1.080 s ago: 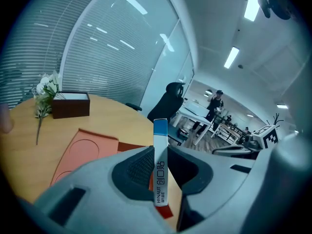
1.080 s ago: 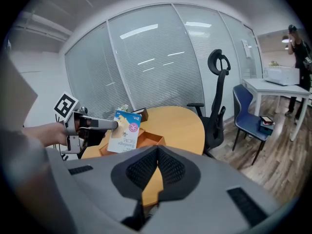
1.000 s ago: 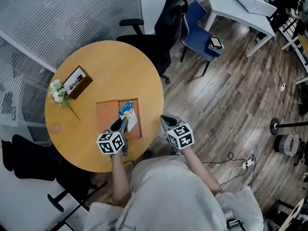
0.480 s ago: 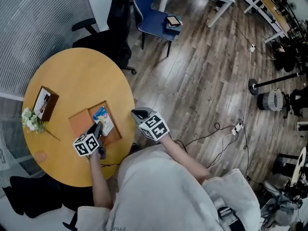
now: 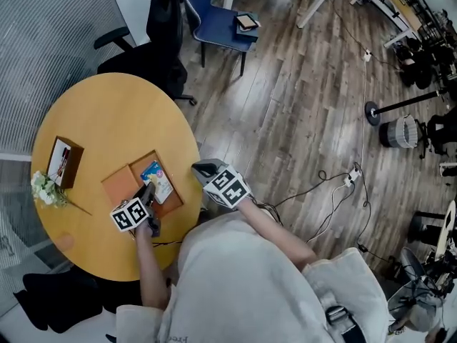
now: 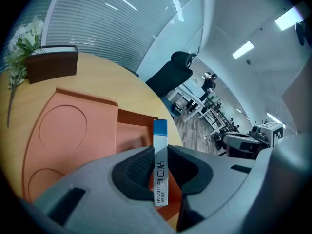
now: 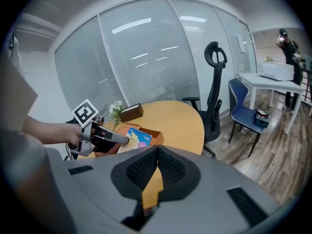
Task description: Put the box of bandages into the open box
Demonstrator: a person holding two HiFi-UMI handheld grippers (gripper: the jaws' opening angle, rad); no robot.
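The box of bandages (image 5: 156,181), flat and blue-and-white with a picture on its face, stands on edge between the pads of my left gripper (image 5: 148,193), which is shut on it. In the left gripper view its narrow side (image 6: 160,165) rises between the jaws of the left gripper (image 6: 160,152), tilted down over the open brown box (image 6: 132,128). That open box (image 5: 172,204) sits near the table's edge with its lid (image 5: 118,184) folded out flat. My right gripper (image 5: 202,168) hangs off the table's edge, shut and empty (image 7: 157,155); in its own view I see the bandage box (image 7: 139,137).
On the round wooden table (image 5: 107,120) stand a brown photo holder (image 5: 62,163) and white flowers (image 5: 42,189). A black office chair (image 5: 161,27) and a blue chair (image 5: 214,20) stand beyond it. Cables (image 5: 343,184) lie on the wood floor.
My left gripper has sunk and tipped down with the bandage box, closer to the open box. The right gripper has stayed by the table's edge. The head view has swung.
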